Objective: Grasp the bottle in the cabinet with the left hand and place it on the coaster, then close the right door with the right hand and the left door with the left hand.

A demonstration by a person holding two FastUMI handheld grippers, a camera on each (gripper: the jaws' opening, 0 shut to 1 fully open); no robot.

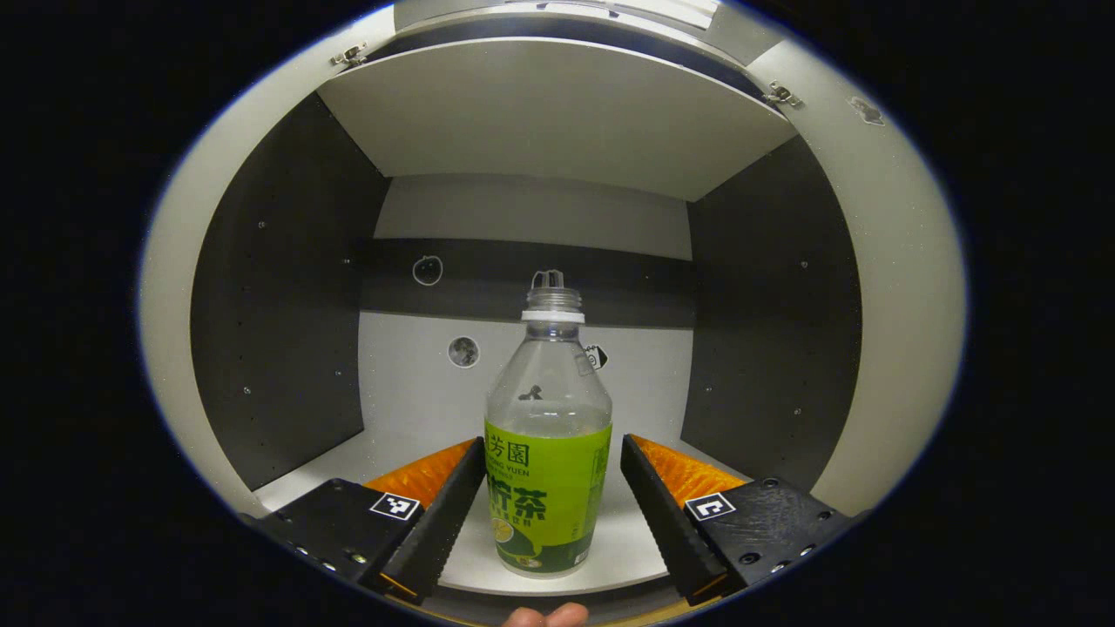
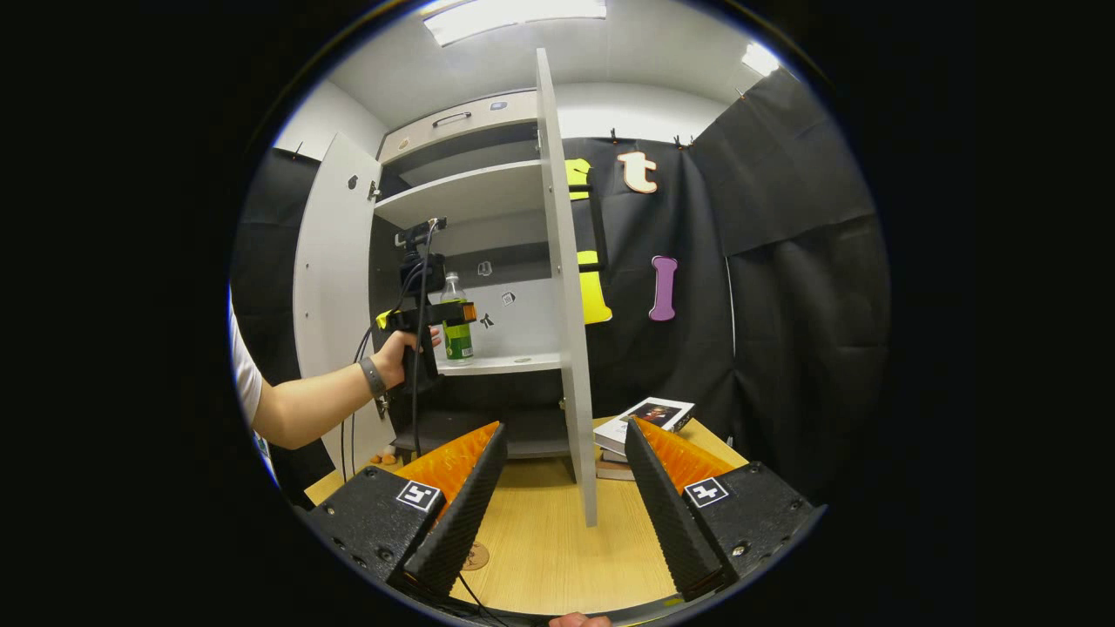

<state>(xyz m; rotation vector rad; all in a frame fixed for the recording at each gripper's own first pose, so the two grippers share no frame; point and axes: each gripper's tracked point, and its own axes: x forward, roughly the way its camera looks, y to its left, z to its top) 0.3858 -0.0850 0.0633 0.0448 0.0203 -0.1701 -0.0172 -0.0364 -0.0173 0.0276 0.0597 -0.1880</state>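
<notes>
A: How does the left gripper [image 1: 553,496] stand?

B: Spread wide, its 2 ribbed, wedge-shaped fingers on either side of the bottle [image 1: 549,435] with a gap at each side; neither touches it.

A: And the bottle itself?

B: Upright on the smooth pale shelf [image 1: 418,427] inside the cabinet [image 2: 470,200], near the front edge. Clear plastic, rounded shoulders, a narrow neck with a white ring, no cap that I can make out, and a glossy green label wrapped round its lower half.

A: What surrounds it?

B: Dark matte side panels dotted with small peg holes, a flat pale shelf board overhead, and a back wall in pale and dark bands.

A: The right gripper [image 2: 562,488]?

B: Parted as well, holding nothing, hanging over the wood-grain table [image 2: 557,540]. The thin edge of the right door [image 2: 566,305] stands straight ahead of it, swung open; the left door [image 2: 335,279] is open too.

A: Anything on the table?

B: A round, cork-like coaster [image 2: 475,556] partly behind 1 finger, and a small stack of books [image 2: 640,422] beside the right door.

A: The person?

B: In the right gripper view, a hand [image 2: 402,355] with a wristband holds the left gripper at the shelf.
</notes>
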